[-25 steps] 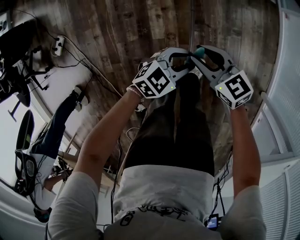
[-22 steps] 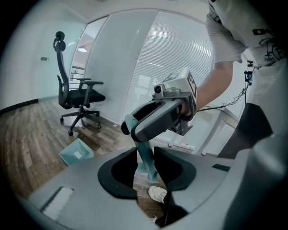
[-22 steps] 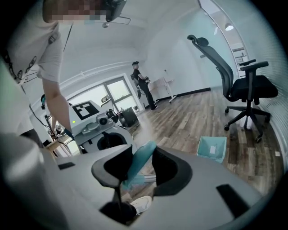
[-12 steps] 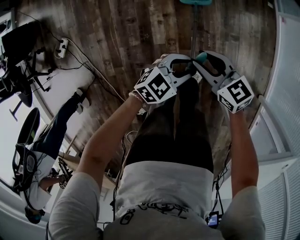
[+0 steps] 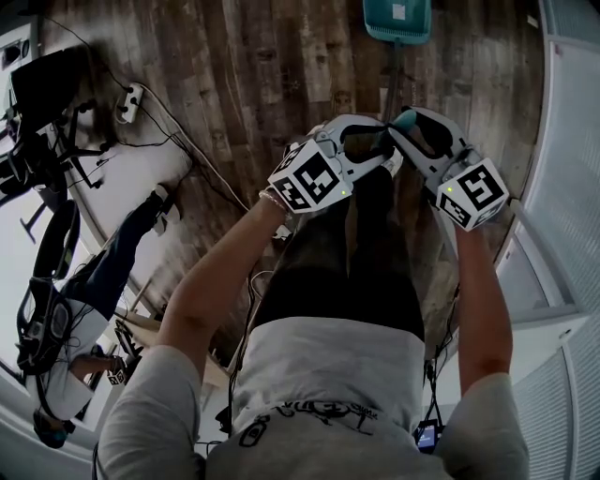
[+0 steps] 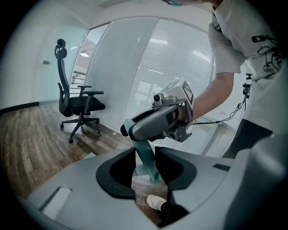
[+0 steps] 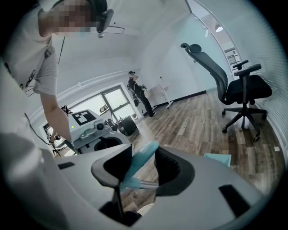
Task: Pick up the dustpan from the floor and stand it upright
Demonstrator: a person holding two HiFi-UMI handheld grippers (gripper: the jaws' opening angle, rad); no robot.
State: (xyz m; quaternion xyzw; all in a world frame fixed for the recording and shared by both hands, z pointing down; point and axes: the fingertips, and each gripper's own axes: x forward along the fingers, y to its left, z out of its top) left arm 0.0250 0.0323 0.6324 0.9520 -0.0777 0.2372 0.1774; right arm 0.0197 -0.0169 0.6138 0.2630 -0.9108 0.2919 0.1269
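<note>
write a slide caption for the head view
Teal plastic long-handled dustpan over wood-plank floor; right gripper clamps its handle, left gripper opening its jaws around it

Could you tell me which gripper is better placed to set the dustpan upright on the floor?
Probably the right gripper: it grips the teal dustpan handle, while the left gripper's jaws are opening around it.

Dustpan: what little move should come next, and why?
Probably tip the handle up and forward with the right gripper until it stands over the pan. The dustpan sits on the floor ahead and its handle slants back toward the person. The right jaws hold the teal end, while the left gripper jaws are opening around it.
</note>
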